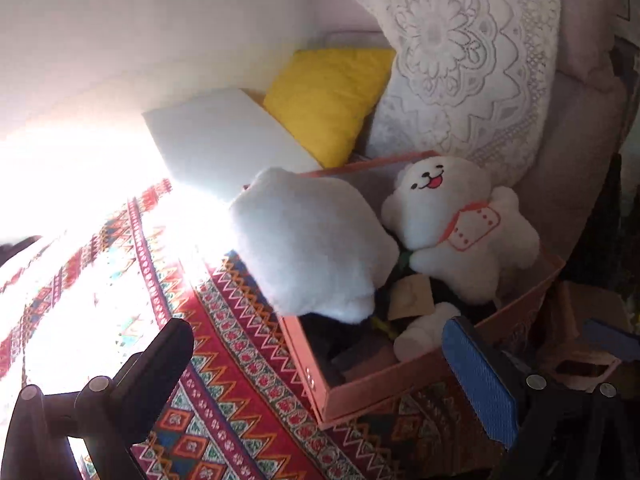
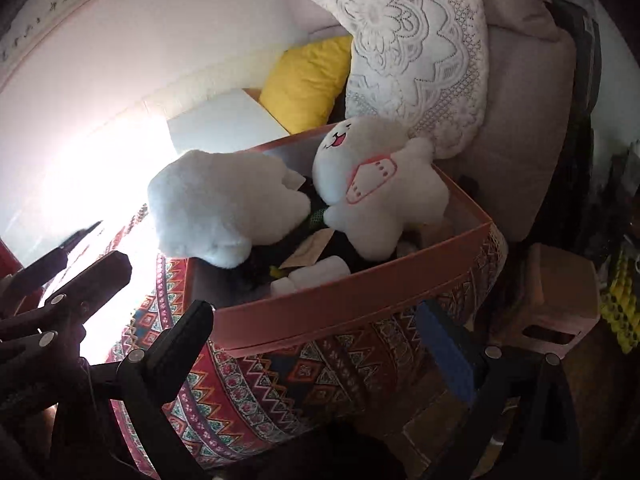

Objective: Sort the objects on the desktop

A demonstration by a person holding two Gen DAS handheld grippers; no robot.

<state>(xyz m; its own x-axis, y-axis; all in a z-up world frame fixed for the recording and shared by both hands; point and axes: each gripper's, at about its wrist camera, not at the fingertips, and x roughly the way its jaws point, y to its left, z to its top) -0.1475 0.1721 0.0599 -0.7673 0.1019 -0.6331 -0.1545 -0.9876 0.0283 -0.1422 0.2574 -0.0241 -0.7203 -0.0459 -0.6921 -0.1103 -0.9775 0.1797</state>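
Observation:
A salmon-pink box (image 1: 360, 392) (image 2: 320, 316) stands on the patterned cloth, packed with soft toys. A white plush bear (image 1: 452, 224) (image 2: 372, 192) with a red-trimmed bib leans at its far right. A plain white plush (image 1: 308, 240) (image 2: 216, 204) hangs over its left rim. Small items, a tan tag and a little white plush piece (image 1: 420, 332) lie lower inside. My left gripper (image 1: 316, 360) is open in front of the box, nothing between its fingers. My right gripper (image 2: 320, 344) is open too, below the box's near wall. The left gripper's fingers (image 2: 92, 276) show at the left of the right wrist view.
A red patterned tablecloth (image 1: 224, 392) (image 2: 280, 380) covers the table, washed out by glare on the left. A white board (image 1: 224, 140), a yellow cushion (image 1: 332, 96) and a lace-covered pillow (image 1: 472, 60) sit behind the box. A pink stool (image 2: 556, 296) stands at the right.

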